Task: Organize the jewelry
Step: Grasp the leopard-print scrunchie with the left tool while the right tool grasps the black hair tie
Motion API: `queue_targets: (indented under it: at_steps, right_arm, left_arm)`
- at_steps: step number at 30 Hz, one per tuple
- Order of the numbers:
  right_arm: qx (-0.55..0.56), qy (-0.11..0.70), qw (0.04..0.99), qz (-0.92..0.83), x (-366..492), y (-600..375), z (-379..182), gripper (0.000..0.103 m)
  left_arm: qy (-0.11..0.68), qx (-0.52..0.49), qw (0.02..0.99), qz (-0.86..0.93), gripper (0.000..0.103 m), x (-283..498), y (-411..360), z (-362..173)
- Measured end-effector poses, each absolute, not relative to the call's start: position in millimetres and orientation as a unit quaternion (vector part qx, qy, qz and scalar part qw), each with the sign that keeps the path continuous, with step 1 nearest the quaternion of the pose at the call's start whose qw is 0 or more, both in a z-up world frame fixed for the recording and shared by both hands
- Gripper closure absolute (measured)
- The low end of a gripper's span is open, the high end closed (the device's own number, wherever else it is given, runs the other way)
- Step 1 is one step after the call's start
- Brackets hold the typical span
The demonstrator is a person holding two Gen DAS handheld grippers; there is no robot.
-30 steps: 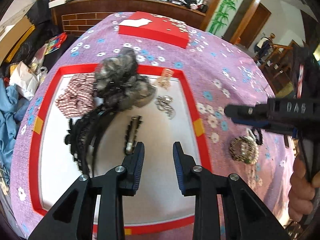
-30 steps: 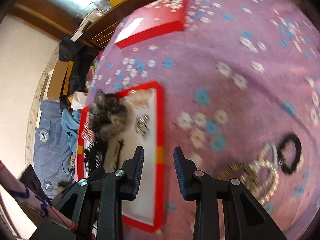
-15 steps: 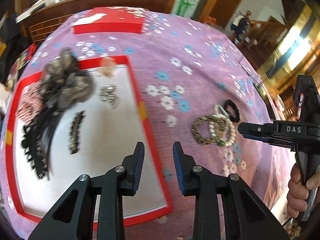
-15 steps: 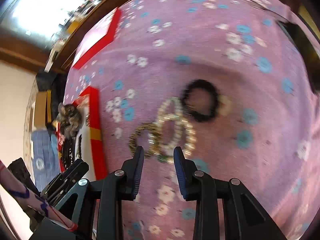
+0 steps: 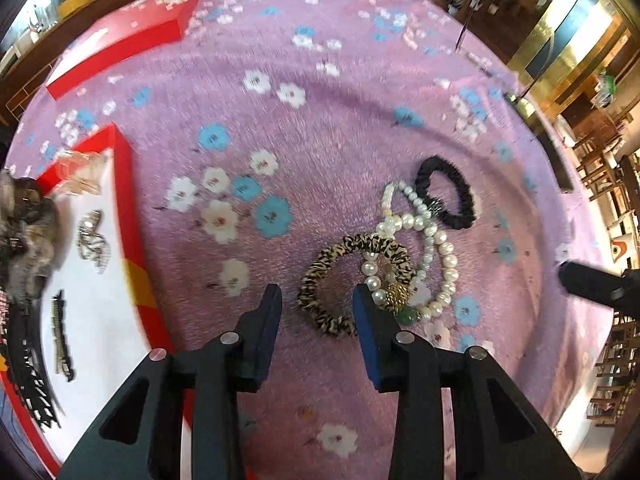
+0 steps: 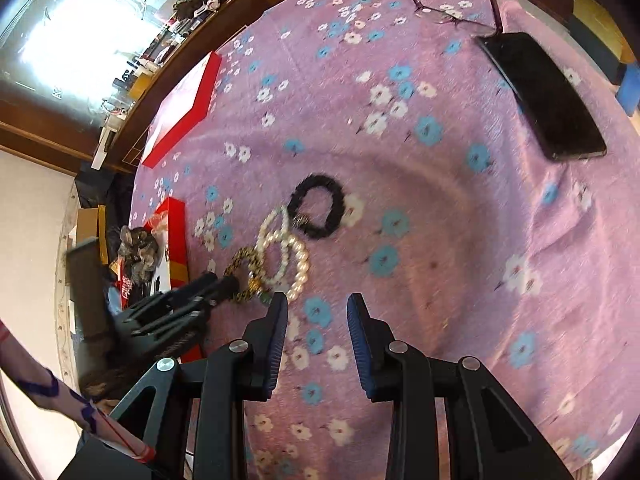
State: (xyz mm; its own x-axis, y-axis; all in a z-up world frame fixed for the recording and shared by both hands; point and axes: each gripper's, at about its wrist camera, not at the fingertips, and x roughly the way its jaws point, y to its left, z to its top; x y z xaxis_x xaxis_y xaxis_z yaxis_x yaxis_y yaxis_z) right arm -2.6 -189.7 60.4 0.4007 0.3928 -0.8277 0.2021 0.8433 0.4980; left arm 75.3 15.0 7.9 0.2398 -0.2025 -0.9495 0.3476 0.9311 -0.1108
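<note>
A leopard-print scrunchie [image 5: 320,276], a pearl bracelet [image 5: 436,248] and a black scrunchie [image 5: 460,200] lie together on the purple flowered cloth. My left gripper [image 5: 316,300] is open, its fingertips on either side of the leopard scrunchie's near part. A red-rimmed white tray [image 5: 128,216] at the left holds hair clips and a grey scrunchie [image 5: 24,216]. My right gripper [image 6: 316,312] is open and empty, hovering over bare cloth just right of the pile; the pearl bracelet [image 6: 300,264] and black scrunchie [image 6: 316,208] show ahead of it.
A red box lid [image 5: 120,36] lies at the far left of the table. A black phone [image 6: 548,96] and glasses [image 6: 452,16] lie at the far right. The right gripper's tip [image 5: 592,288] shows at the right edge of the left wrist view.
My left gripper has swung right, from over the tray to the pile of scrunchies and pearls. My right gripper has also turned right and now hovers beside the pile.
</note>
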Motion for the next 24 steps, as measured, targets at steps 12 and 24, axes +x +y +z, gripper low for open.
queue_targets:
  at_steps: [12,24]
  right_arm:
    - [0.191,0.567,0.796,0.086,70,-193,46,0.07]
    - [0.032,0.581,0.808,0.087,104,-150,21,0.096]
  left_arm:
    - [0.57,0.032,0.813,-0.112,0.096,25,20,21]
    - [0.543,-0.023,0.837,-0.066,0.096,-28,43,64]
